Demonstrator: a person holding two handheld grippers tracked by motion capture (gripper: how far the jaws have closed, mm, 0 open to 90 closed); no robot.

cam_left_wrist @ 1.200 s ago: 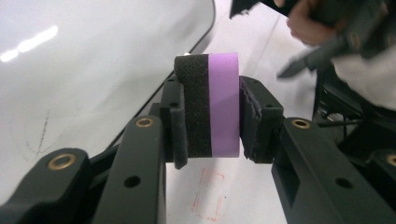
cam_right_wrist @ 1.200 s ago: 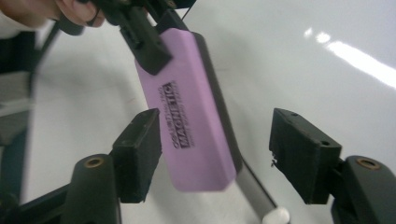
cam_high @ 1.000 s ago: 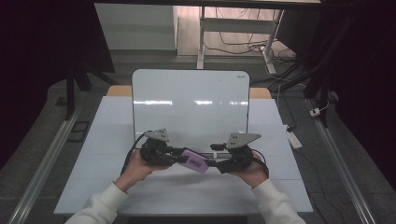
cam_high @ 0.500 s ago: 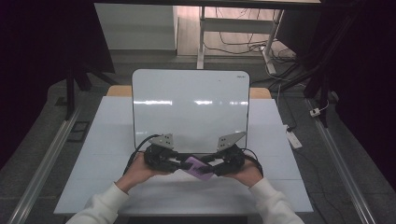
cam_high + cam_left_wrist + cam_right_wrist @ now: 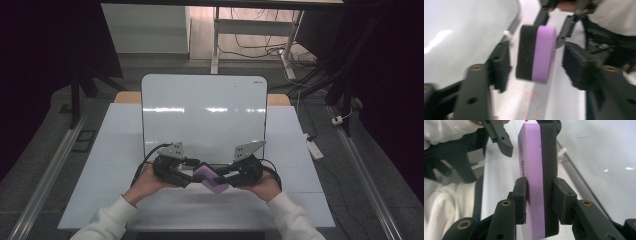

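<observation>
Right gripper clamps the purple-and-black whiteboard eraser across its flat faces near the table's front edge, while the left gripper, its jaws just opened, stands clear; light, squashy foam, best pinched mid-body.

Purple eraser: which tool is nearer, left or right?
Right. The right tool is clamped on the purple eraser; the left tool has just opened, its pads standing clear on either side.

White sleeves, black grippers with brass-ringed screw holes, grey three-cornered plates, trailing black cables.
</observation>
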